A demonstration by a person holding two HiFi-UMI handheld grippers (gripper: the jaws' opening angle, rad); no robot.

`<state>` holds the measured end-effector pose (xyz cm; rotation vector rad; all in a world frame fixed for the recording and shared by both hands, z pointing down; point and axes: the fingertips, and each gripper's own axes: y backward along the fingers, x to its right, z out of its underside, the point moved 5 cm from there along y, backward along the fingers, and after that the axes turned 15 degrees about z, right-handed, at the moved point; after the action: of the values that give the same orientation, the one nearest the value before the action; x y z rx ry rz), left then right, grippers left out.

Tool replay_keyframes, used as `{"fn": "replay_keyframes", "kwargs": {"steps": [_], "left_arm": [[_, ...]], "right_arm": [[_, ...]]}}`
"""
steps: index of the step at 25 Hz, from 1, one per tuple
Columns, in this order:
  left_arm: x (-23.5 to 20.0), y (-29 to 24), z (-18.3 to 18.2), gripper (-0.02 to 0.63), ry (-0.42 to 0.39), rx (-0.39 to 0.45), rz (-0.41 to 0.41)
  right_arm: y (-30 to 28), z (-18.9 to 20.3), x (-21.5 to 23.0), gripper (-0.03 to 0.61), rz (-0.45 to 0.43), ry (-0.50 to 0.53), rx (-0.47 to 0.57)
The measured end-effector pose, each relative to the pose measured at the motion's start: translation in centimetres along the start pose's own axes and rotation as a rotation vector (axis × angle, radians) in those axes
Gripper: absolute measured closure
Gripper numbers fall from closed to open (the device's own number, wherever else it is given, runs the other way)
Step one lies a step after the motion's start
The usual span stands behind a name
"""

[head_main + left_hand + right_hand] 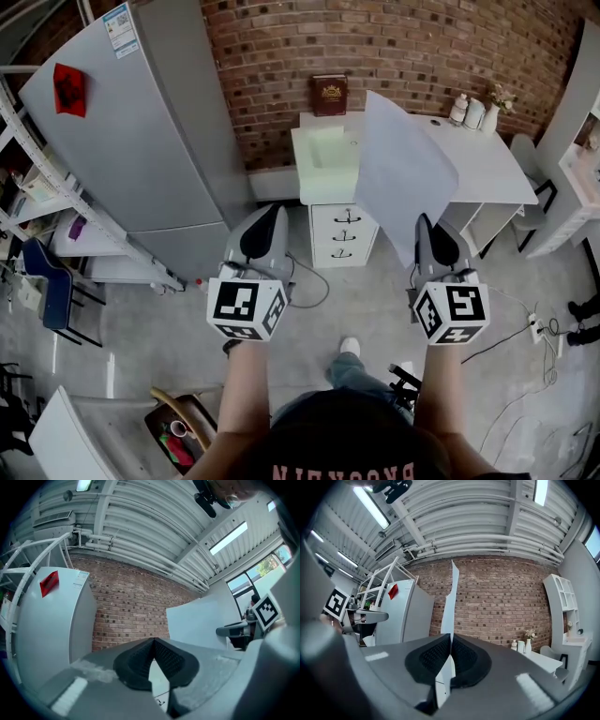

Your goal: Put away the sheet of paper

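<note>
The sheet of paper (403, 173) is a pale grey-white sheet held upright in the air in front of the white desk (487, 169). My right gripper (425, 222) is shut on its lower edge. In the right gripper view the sheet (451, 599) shows edge-on, rising from between the pressed pads of the right gripper (450, 641). My left gripper (274, 212) hangs to the left of the sheet, apart from it. In its own view the left gripper (153, 644) has its pads touching with nothing between them, and the sheet (197, 620) stands to its right.
A tall grey refrigerator (141, 141) stands at left against the brick wall (412, 37). A pale green tray (326, 159) sits on the desk's left end above a white drawer unit (342, 234). A brown book (329, 94) and bottles (469, 111) stand at the back. Cables (525, 337) lie on the floor.
</note>
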<state>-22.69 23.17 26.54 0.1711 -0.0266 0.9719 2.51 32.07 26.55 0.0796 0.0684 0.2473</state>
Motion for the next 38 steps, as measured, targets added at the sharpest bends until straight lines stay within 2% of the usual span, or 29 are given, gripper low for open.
{"fn": "replay_keyframes", "kwargs": {"steps": [14,26,31,38], "left_arm": [[-7.1,-17.2,3.7,0.617,0.026,-0.023,-0.058],[-11.3,-22.6,8.1,0.617,0.068,-0.084,-0.096],[-13.5,-25.1,9.9,0.616,0.080,-0.101,-0.094],[-17.5,-28.8,12.4,0.617,0.127,-0.116,-0.107]], "right_arm": [[-19.4,2.1,6.5,0.577,-0.052,0.005,-0.022],[-27.3,6.4,8.0,0.577,-0.081,-0.001,-0.110],[-30.5,8.7,8.2,0.577,-0.115,0.001,-0.170],[-35.7,12.0,8.8,0.575,-0.166,-0.048,-0.274]]}}
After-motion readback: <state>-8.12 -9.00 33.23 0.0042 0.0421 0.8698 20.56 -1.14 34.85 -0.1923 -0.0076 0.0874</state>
